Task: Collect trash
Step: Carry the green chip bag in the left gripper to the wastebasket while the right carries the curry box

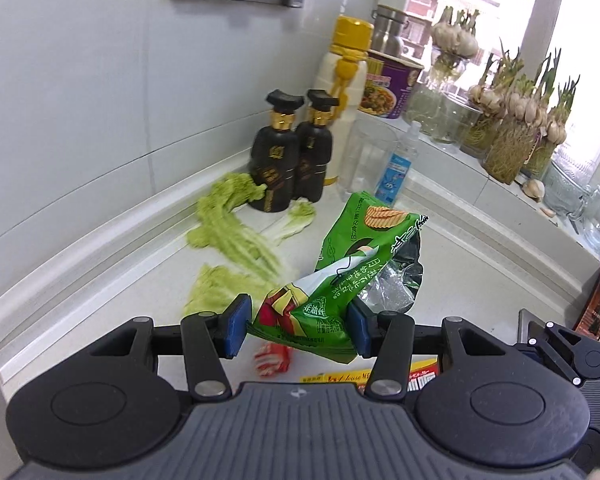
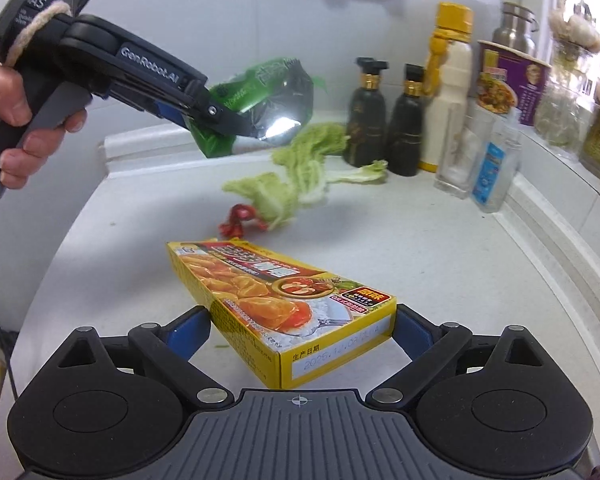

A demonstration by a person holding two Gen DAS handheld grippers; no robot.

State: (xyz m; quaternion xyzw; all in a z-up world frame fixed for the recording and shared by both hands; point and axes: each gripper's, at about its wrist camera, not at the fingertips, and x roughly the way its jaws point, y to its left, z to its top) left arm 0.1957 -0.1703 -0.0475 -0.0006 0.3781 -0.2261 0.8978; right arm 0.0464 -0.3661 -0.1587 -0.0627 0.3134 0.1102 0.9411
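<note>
A white countertop (image 2: 440, 248) is spread beneath both grippers; ahead of them, against the back wall, two dark bottles (image 1: 287, 152) with gold collars are stood side by side, with a cream flask (image 1: 342, 80) capped in yellow behind them and a clear glass (image 1: 366, 156) and a small spray bottle (image 1: 396, 160) just to their right. Pale cabbage leaves (image 1: 227, 236) are scattered ahead and to the left of the left gripper (image 1: 297, 326). A green snack bag (image 1: 340, 272) is clamped between that gripper's blue pads (image 1: 235, 326), its crumpled lower part squeezed by the nearly closed jaws and its torn, foil-lined mouth pointed away and to the right; in the right wrist view the bag is seen lifted clear of the counter. A yellow curry box (image 2: 283, 304) is lain flat on the counter between the fingers of the right gripper (image 2: 302, 330); the jaws are spread wide, the right pad is close against the box's corner, and whether either pad is touching cannot be told. A small red-and-white wrapper (image 1: 271, 360) is lain below the left gripper, just beyond the box's far end.
</note>
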